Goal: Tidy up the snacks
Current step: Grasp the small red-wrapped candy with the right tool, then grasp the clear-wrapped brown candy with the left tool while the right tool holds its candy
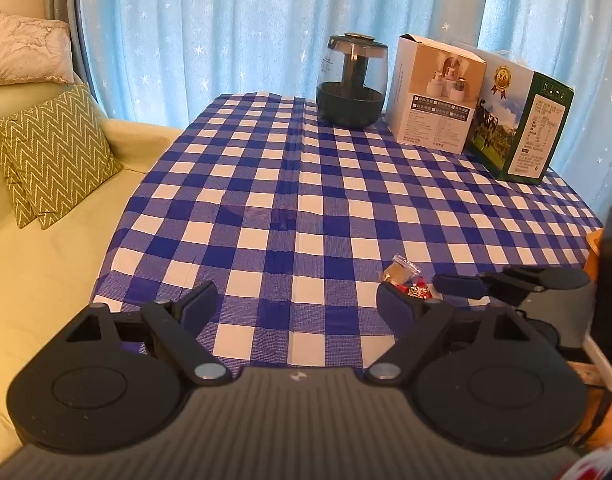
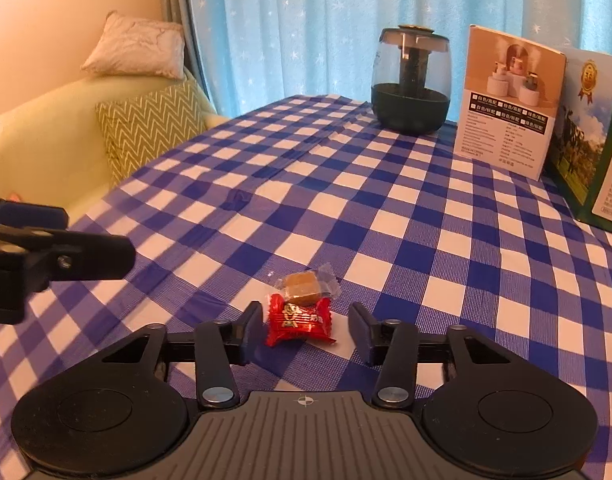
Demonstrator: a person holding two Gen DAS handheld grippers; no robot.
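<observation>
Two wrapped candies lie together on the blue-and-white checked tablecloth (image 2: 385, 208). One is a red candy (image 2: 296, 320); just beyond it, touching, lies a brown candy in clear wrap (image 2: 302, 286). My right gripper (image 2: 306, 330) is low over the cloth and open. The red candy sits between its fingers, the left pad close to the wrapper and the right pad apart from it. My left gripper (image 1: 298, 306) is open over bare cloth with nothing between its fingers. Both candies (image 1: 405, 280) show just past its right finger, next to one of the right gripper's fingers (image 1: 461, 285).
At the table's far end stand a dark glass jar-shaped device (image 2: 411, 84), a white carton (image 2: 509, 104) and a green carton with a cow picture (image 2: 589, 140). A pale sofa (image 1: 46, 280) with a zigzag cushion (image 1: 54, 152) runs along the table's left edge.
</observation>
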